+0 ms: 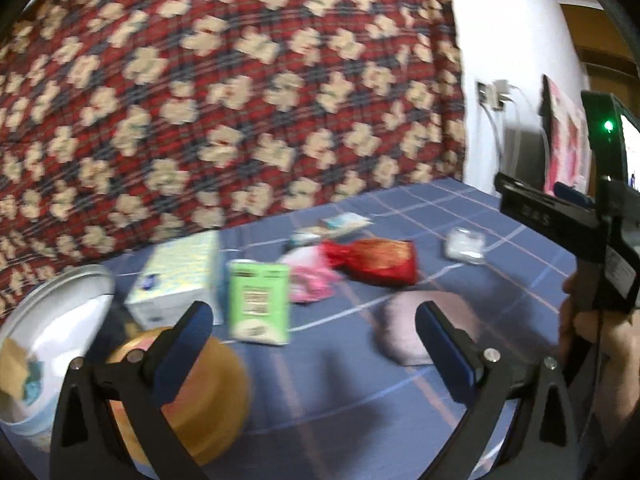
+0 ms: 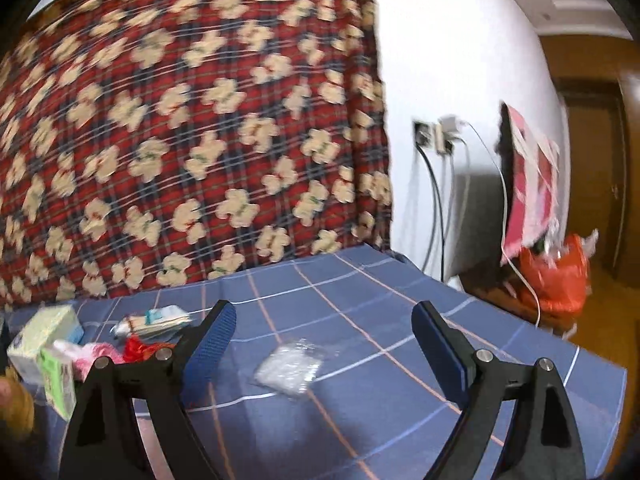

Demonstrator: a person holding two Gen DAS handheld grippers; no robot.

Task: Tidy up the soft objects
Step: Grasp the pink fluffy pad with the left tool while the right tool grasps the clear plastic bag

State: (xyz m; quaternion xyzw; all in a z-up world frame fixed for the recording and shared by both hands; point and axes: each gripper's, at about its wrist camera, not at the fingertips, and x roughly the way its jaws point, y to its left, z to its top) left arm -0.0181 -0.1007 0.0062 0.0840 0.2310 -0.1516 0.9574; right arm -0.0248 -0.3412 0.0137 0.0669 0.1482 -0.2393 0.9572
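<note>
Both claws are spread wide with nothing in them: the left gripper point(image 1: 314, 330) hangs low over the blue checked sheet point(image 1: 360, 392), and the right gripper point(image 2: 322, 334) points at a small clear packet point(image 2: 290, 364) lying flat on the sheet between its fingers and a little beyond them. The soft things are scattered mid-bed: a mauve pouch point(image 1: 404, 332) nearest the left claw, a red bag point(image 1: 376, 260) past it, a pink bundle point(image 1: 310, 278) touching the bag's left end, and flat packs point(image 1: 340, 226) further back. A green pack point(image 1: 260, 302) stands upright beside a tissue box point(image 1: 180, 276), with a bowl point(image 1: 60, 312) at the far left and an orange round thing point(image 1: 192, 396) under the left finger. I'd guess all of it is light. The pouch looks plump and yielding, so pinch it across the middle and expect it to sag. The clear packet looks thin, slick and crinkly; lying flat, it gives little to bite, so come in at an edge or bunch it up. The red bag seems best taken at its gathered neck.
</note>
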